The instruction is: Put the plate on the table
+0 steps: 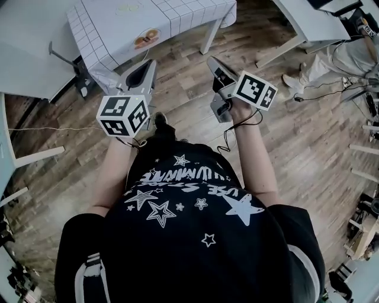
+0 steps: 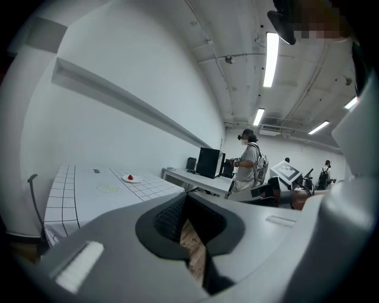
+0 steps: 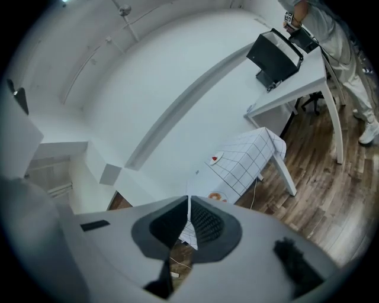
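Plate (image 1: 146, 38) on table (image 1: 183, 15), well ahead of L tool (image 1: 148, 64), R tool (image 1: 211, 60); both closed, empty.

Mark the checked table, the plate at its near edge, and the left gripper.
checked table (image 1: 189, 13), head view, bare cloth on its top.
plate (image 1: 146, 39), head view, its middle.
left gripper (image 1: 149, 64), head view, between its fingertips.

Head camera looked steeply down over the wearer's chest at floor (image 1: 195, 100) and gridded tabletop (image 1: 177, 18) ahead; cameras riding left gripper (image 1: 149, 64) and right gripper (image 1: 211, 60), well short of it, faced that same tabletop along their jaws.
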{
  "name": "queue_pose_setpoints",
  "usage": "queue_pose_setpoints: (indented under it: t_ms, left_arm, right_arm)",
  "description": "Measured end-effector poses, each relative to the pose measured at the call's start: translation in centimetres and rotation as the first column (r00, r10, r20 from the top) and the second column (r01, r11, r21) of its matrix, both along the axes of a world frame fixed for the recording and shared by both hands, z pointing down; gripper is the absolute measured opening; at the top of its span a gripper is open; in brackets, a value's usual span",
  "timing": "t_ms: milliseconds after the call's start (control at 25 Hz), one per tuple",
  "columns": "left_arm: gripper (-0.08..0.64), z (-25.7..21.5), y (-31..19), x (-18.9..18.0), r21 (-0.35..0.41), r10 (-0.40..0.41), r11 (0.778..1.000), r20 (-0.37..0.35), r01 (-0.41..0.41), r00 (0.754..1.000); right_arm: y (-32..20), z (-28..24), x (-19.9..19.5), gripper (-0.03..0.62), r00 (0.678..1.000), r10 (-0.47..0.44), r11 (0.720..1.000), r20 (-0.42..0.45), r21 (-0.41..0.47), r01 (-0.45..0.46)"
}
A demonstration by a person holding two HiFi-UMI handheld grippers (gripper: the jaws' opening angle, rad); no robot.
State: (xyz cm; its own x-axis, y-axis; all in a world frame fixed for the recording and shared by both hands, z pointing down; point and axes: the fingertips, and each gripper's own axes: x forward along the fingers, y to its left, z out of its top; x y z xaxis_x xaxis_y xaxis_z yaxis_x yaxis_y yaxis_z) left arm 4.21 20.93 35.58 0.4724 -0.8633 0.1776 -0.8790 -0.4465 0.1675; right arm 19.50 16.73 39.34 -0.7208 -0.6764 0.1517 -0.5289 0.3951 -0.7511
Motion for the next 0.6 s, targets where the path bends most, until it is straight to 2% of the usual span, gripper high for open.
queue_pose_setpoints:
  t_ms: [160,400,600]
  left_arm:
    - [0.009,0.8,2.8,0.2,-0.018,-0.035,0.999,0.010,0.035,0.999]
    - [0.009,0.8,3.5,-0.2,-0.052,-0.075,0.996,0.014,0.075,0.997]
    - [0.009,1.4,7.0,-0.2,-0.047,-0.085,0.995,0.028,0.086,0.996]
  right_arm:
    - [1.7,0.6,-0.3,0.021,0.999,-0.029,1.000,0.017,-0.002,0.029]
    - [1.4,2.0,-1.7,0.020,0.992,-0.066,0.997,-0.109,0.030,0.070]
    - [5.1,2.8,-2.7,0.020,0.980,-0.095,0.991,-0.175,0.076,0.109]
